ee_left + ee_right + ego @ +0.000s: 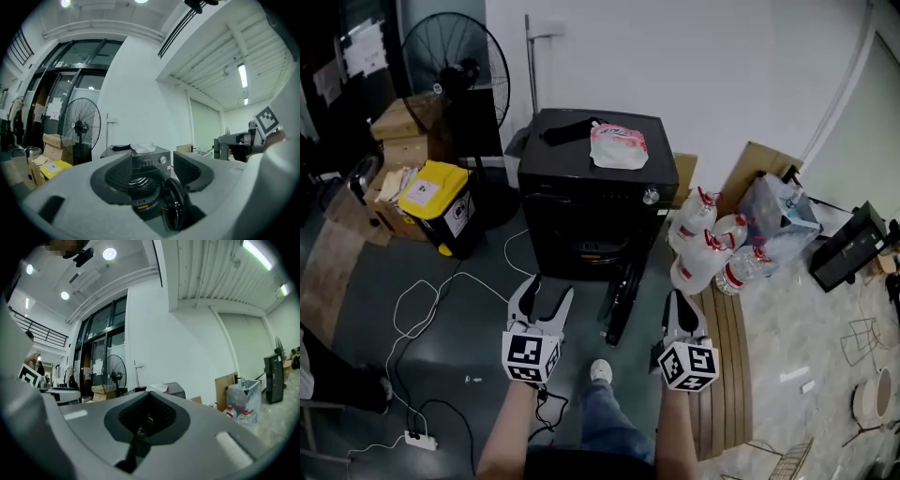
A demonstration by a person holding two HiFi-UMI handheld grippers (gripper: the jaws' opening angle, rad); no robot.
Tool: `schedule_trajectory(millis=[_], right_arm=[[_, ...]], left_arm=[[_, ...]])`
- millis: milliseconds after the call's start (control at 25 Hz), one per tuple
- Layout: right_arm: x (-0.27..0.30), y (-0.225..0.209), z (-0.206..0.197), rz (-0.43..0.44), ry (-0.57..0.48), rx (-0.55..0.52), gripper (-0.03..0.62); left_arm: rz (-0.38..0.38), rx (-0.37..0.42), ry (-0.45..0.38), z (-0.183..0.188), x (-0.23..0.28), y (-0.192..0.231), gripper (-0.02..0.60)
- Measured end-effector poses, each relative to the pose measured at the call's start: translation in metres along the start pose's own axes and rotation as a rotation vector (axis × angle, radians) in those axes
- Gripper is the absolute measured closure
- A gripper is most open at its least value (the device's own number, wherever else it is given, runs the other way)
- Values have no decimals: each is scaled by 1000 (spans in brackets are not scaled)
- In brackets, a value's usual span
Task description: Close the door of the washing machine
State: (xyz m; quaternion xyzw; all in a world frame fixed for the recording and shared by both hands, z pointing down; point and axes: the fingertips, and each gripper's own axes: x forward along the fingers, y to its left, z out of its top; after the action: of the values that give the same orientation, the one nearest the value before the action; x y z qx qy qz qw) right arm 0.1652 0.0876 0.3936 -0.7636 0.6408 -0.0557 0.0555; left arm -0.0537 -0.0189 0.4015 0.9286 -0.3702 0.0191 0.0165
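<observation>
Both grippers appeared low in the head view, side by side and well short of the washing machine point(598, 178). The left gripper point(548, 291) had its jaws spread with nothing between them; the right gripper point(674, 302) had its jaws pressed together. The washing machine door point(621, 300) stood swung open and seen edge-on, between the two grippers and slightly beyond them, touching neither. A pink pouch point(618, 145) and a black item point(567, 129) lay on the machine's top. A fan point(455, 70) and a yellow bin point(441, 192) stood to the left, and water bottles point(708, 244) to the right.

Left gripper view: the left gripper point(154, 168) was parted and empty. The washing machine point(149, 160) showed through the gap, and the open door point(174, 204) hung to its lower right, nearer the right-hand jaw but clear of it.

Right gripper view: the right gripper point(147, 416) was closed on nothing. Behind it only the machine's top point(174, 390) with the pouch point(157, 387) showed, and the door could not be made out.
</observation>
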Motion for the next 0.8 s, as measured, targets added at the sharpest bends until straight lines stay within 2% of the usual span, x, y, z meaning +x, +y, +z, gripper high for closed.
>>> schedule_trajectory(millis=[160, 360, 600, 800], right_arm=[[83, -41, 6, 38, 33, 4, 583], [161, -75, -3, 82, 87, 8, 583], [210, -91, -16, 122, 130, 18, 583], [228, -93, -28, 131, 164, 27, 583]], left_arm=[[31, -30, -2, 7, 82, 13, 312], [69, -43, 17, 4, 154, 28, 308], [111, -60, 41, -6, 191, 39, 308], [99, -48, 65, -10, 206, 39, 308]])
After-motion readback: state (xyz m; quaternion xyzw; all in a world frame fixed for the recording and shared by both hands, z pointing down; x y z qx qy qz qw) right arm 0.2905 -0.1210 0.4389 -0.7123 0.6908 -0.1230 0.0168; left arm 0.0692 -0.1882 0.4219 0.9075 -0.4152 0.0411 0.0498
